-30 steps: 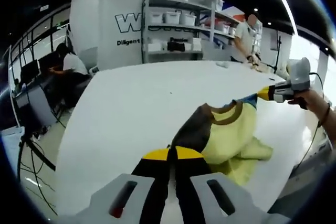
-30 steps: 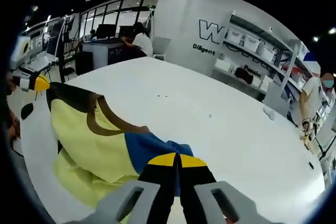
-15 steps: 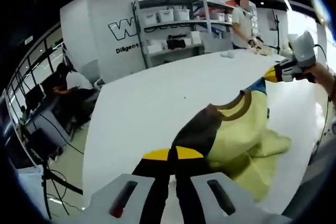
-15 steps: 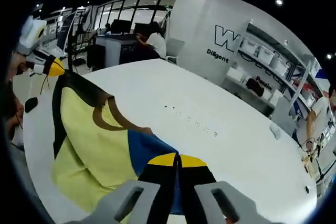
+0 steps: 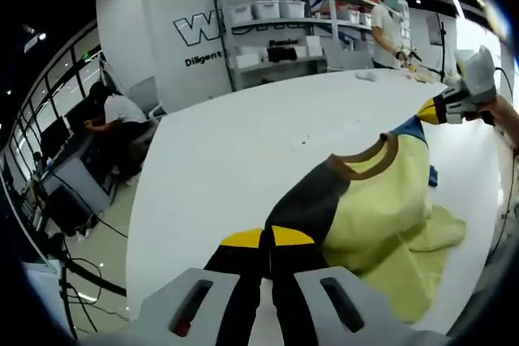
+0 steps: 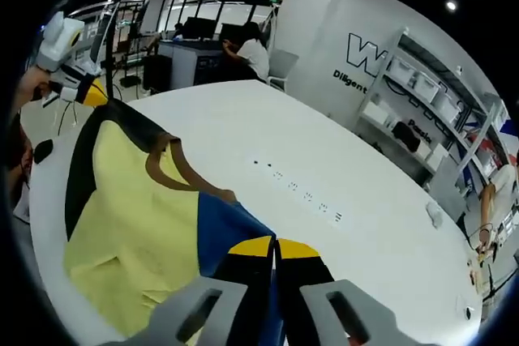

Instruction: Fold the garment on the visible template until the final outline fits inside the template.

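Garment (image 5: 377, 208), soft yellow knit, hangs between both hand-held grippers.

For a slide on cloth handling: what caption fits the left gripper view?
Left gripper and right gripper pinch the shoulders of a yellow shirt, stretched over a white table.

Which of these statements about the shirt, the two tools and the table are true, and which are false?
1. The left tool is shut on the dark shoulder of the shirt. True.
2. The shirt lies flat and neatly folded. False: it is lifted between both tools, its lower part crumpled on the table.
3. The right tool grips the blue sleeve. True.
4. The shirt body is red. False: it is pale yellow with a brown collar.
5. The table is white. True.
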A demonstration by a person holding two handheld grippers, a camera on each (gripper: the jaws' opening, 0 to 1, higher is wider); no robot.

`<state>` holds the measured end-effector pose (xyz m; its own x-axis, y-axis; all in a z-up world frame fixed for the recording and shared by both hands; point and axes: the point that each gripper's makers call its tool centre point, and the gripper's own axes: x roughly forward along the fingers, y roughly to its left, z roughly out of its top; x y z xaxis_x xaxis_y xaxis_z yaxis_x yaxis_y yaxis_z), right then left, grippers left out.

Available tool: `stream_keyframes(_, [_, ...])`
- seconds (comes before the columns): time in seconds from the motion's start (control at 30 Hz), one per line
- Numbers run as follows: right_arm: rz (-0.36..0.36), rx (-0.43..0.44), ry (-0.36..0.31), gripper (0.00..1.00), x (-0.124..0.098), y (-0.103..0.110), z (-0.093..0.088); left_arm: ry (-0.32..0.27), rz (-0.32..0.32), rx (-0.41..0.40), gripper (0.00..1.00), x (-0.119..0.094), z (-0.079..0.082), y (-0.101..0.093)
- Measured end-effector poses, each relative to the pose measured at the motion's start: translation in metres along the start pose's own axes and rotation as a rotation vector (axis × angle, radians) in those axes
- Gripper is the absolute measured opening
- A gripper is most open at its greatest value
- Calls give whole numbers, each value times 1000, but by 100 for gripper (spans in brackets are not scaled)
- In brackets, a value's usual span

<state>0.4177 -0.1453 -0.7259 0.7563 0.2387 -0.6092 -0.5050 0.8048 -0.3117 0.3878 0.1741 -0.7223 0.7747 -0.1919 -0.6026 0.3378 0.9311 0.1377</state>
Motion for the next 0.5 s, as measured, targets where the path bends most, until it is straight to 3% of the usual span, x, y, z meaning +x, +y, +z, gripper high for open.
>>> stream_keyframes(0.17, [-3,15,9,0,20,-7,2,0,-5,-1,3,23,6,4])
stream_keyframes(0.27, [0,5,10,0,30,-8,2,23,-7,84,3,34,7,5])
stream_keyframes(0.5, [13,5,36,0,55,-13,-4,44,-17,68,3,67,7,12])
